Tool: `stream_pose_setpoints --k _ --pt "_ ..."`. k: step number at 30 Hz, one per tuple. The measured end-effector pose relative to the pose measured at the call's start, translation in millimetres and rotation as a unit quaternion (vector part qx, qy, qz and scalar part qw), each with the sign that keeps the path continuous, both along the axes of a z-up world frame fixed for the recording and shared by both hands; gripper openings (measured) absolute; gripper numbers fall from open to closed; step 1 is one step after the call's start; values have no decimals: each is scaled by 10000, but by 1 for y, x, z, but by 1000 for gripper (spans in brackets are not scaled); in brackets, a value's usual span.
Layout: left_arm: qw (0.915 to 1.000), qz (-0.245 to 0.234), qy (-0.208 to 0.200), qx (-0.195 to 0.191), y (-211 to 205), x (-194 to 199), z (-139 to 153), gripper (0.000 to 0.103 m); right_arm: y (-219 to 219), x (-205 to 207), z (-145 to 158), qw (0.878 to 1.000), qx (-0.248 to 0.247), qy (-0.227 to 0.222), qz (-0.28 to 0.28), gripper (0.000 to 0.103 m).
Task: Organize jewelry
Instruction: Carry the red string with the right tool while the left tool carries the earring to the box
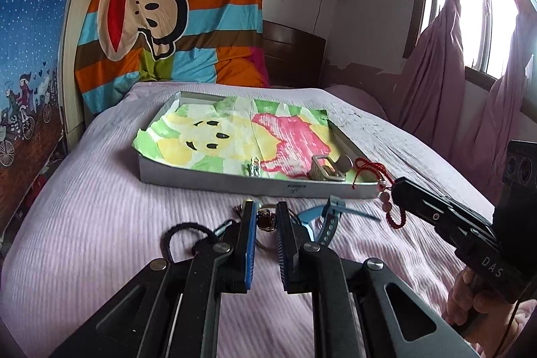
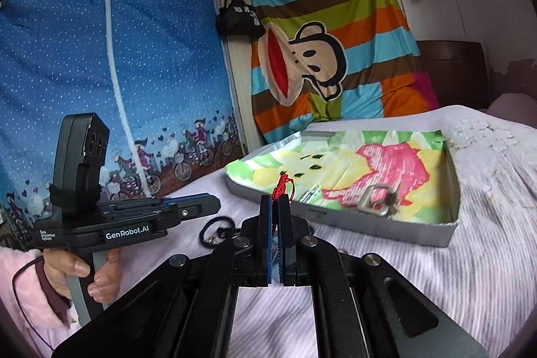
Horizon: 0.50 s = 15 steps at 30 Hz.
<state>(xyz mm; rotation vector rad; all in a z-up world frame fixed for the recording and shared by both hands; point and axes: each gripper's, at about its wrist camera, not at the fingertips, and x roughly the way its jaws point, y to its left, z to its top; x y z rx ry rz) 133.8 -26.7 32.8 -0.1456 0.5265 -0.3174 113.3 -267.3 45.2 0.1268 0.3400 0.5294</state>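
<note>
My left gripper (image 1: 266, 209) is open low over the pink bedspread, and a small brown beaded piece (image 1: 266, 221) lies between its fingers. My right gripper (image 2: 276, 202) is shut on a red cord bracelet (image 2: 281, 187); in the left wrist view its cord and pink beads (image 1: 386, 202) hang from the right gripper (image 1: 397, 185) by the tray's near right corner. The white tray (image 1: 214, 178), lined with a cartoon cloth, holds a metal buckle (image 1: 324, 170) and a small silver piece (image 1: 253, 168). A blue watch strap (image 1: 330, 222) lies on the bed in front of the tray.
A black hair tie (image 1: 181, 232) lies on the bed left of my left gripper. A hand (image 2: 84, 270) grips the left gripper's handle. A striped monkey blanket (image 1: 167, 5) hangs behind the bed, with a blue wardrobe cover (image 2: 100, 72) on the left and pink curtains (image 1: 453, 72) on the right.
</note>
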Motion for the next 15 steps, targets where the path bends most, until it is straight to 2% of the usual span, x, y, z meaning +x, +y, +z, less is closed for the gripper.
stream_pose_setpoints --k 8,12,15 --pt "9993 344 53 -120 -13 54 9 11 -26 48 7 9945 -152 11 -1041 3" --pt "9988 305 259 -266 -25 83 4 11 -42 66 3 9881 -229 203 -1505 3" --pt "9982 197 470 -332 -34 102 -4 11 -48 81 -5 9854 -326 368 -1627 3"
